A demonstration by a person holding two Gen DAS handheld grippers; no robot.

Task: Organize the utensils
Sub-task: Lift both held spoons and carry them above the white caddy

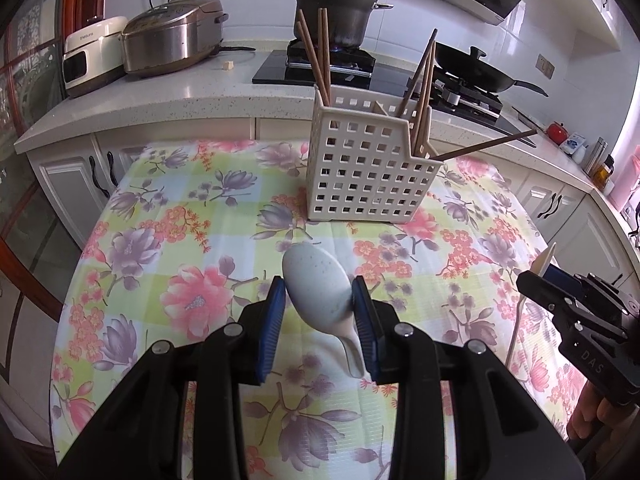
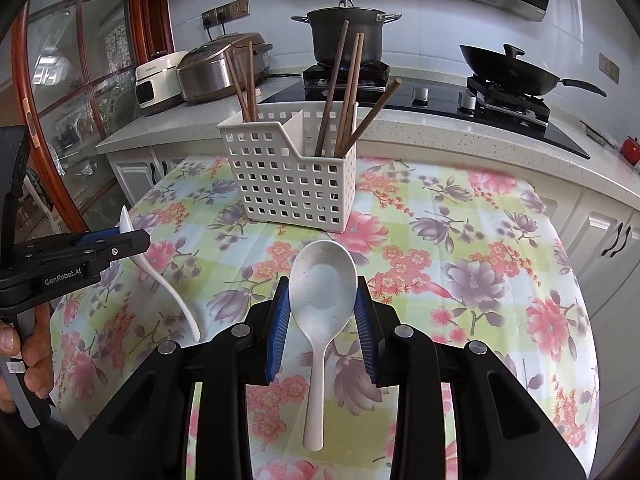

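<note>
- Chopsticks look sorted: a pair of brown wooden chopsticks [image 2: 245, 80] stands in the taller compartment of the cream perforated plastic caddy [image 2: 288, 176], and several more brown wooden chopsticks [image 2: 348, 92] lean in the lower one.
- The two spoons are not in yet; judging by this, the task is well past halfway.
- The left gripper [image 1: 319, 304] has its jaws closed on the bowl of a pale speckled ceramic-looking spoon [image 1: 316, 284], bowl back up, handle trailing toward 6 o'clock, lifted above the worktop.
- The right gripper [image 2: 322, 308] likewise grips a white speckled spoon [image 2: 322, 280] by its bowl, hollow side up, straight handle pointing to 6 o'clock.
- In both wrist views the caddy sits at about 12 o'clock, apart from the spoons.
- Both spoons look smooth, glossy and rounded; the ribbed blue pads [image 2: 278, 320] press on curved rims, so slipping seems possible.
- The floral plastic-looking tablecloth [image 2: 480, 280] on the worktop is slightly wrinkled.
</note>
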